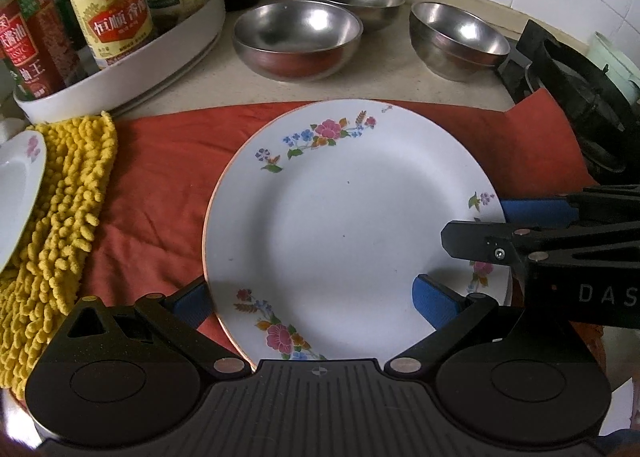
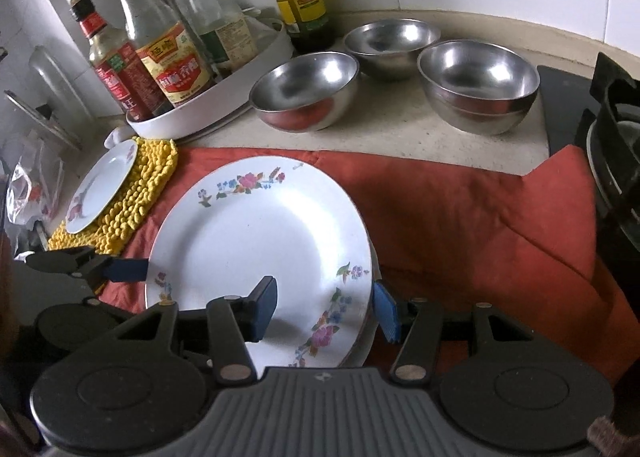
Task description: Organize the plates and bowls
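Fingers of both grippers, left gripper and right gripper, stand apart, straddling opposite rims of the flowered plate. Nothing is clamped. Plate rests on another plate, apparently for stacking.

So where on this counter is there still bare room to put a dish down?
Bare red cloth lies between the large floral plate and the stove. A beige counter strip runs between that cloth and the steel bowls. The left is crowded: bottle tray, yellow mat with a small plate.
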A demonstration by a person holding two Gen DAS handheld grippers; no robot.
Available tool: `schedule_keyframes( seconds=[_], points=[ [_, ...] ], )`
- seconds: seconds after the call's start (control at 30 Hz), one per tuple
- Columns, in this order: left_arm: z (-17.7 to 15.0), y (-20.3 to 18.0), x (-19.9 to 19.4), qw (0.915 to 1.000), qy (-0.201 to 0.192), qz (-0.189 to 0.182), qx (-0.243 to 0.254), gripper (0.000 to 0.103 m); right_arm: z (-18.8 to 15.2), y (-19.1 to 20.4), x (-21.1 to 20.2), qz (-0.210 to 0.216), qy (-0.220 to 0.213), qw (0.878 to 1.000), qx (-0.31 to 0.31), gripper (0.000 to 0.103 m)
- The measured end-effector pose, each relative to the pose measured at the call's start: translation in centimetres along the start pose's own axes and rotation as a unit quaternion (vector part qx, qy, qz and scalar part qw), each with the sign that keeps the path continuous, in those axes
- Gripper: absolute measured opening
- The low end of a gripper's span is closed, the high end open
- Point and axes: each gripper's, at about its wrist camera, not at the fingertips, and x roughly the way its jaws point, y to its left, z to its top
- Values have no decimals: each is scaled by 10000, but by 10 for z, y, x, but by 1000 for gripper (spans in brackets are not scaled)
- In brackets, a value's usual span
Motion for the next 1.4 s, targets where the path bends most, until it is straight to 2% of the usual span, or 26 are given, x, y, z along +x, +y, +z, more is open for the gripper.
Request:
schedule_keyframes(
  seconds=[0.27,0.37,0.47,0.67,1.4],
  points=[
    [-2,-2,-2,10000,-44,16,49,102,-1,-2,0,-32,73,9999,-82,50],
    [-2,-2,-4,9999,-73,-20,88,102,0,3,-6,127,-79,9996,-226,50],
    [-3,-1,-8,9998,-129,-53,107,102,1,14,-10,71,-207,9985,-494,50],
    [-6,0,-15,9995,-237,5,197,102,3,17,-7,111,-170,9988,-438,50],
    [-7,43,-26,9986,-335,359,-215,103,18,54,13,404,-121,9959,-803,50]
  ],
)
